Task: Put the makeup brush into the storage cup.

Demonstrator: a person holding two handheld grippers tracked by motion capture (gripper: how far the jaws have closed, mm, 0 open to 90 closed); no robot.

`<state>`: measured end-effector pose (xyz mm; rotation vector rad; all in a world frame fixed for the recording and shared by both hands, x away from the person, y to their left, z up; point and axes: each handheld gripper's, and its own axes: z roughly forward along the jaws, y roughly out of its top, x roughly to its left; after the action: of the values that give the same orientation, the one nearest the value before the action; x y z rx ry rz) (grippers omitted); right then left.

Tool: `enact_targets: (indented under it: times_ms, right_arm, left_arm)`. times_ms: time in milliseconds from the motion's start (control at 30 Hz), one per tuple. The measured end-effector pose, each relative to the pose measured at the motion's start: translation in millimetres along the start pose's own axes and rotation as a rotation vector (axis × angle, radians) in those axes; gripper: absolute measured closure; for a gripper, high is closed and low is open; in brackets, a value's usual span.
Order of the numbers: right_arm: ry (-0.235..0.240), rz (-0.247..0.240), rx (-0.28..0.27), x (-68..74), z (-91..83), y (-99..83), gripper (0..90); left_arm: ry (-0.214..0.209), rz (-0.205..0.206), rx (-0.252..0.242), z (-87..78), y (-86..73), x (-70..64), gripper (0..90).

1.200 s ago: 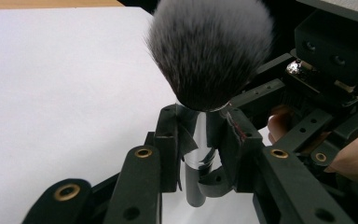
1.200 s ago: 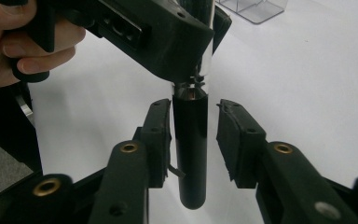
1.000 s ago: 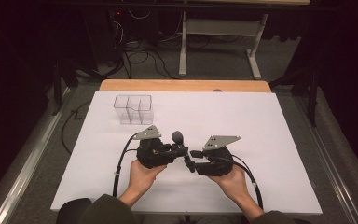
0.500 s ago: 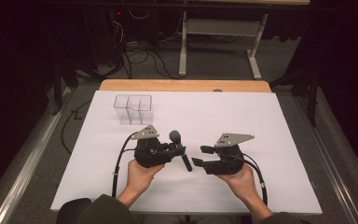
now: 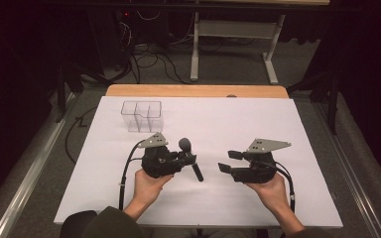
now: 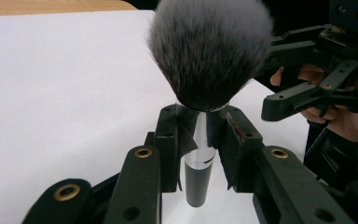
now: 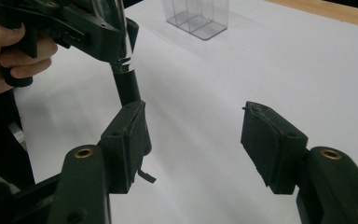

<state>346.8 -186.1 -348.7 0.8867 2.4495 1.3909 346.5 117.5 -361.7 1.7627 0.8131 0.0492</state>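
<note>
White paper covers the bench (image 5: 258, 124); in the high view a clear organizer (image 5: 142, 115) sits upper left. The left gripper (image 5: 186, 159), centre, clamps its jaws on a makeup brush (image 5: 190, 157). The left gripper view shows the bristles top centre. In the right gripper view, the right gripper (image 7: 193, 140) has its jaws apart.

No readable text, labels or numbers anywhere

A wooden table (image 5: 193, 90) carries a white sheet (image 5: 238, 119) that covers nearly all of its top, leaving a strip of wood bare along the far edge. On the sheet's far left stands 1 clear plastic organizer (image 5: 142, 115) with 3 compartments.
</note>
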Motion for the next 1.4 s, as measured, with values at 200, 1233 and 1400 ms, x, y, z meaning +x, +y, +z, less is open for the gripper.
enact_targets:
  times_ms: [200, 1233, 1400]
  right_arm:
    - [-0.016, 0.007, -0.024, -6.3, -10.0, -2.8, 41.9]
    - [-0.159, 0.075, -0.095, -42.1, -49.2, -32.8, 37.4]
    - [-0.194, 0.097, -0.110, -46.4, -50.8, -39.4, 37.3]
  left_arm:
    - [0.001, 0.001, 0.003, -0.3, 0.0, 0.1, 69.9]
    - [0.026, 0.010, -0.005, -7.7, 2.0, 2.3, 69.9]
    - [0.036, 0.008, -0.009, -12.4, 2.9, 4.4, 69.9]
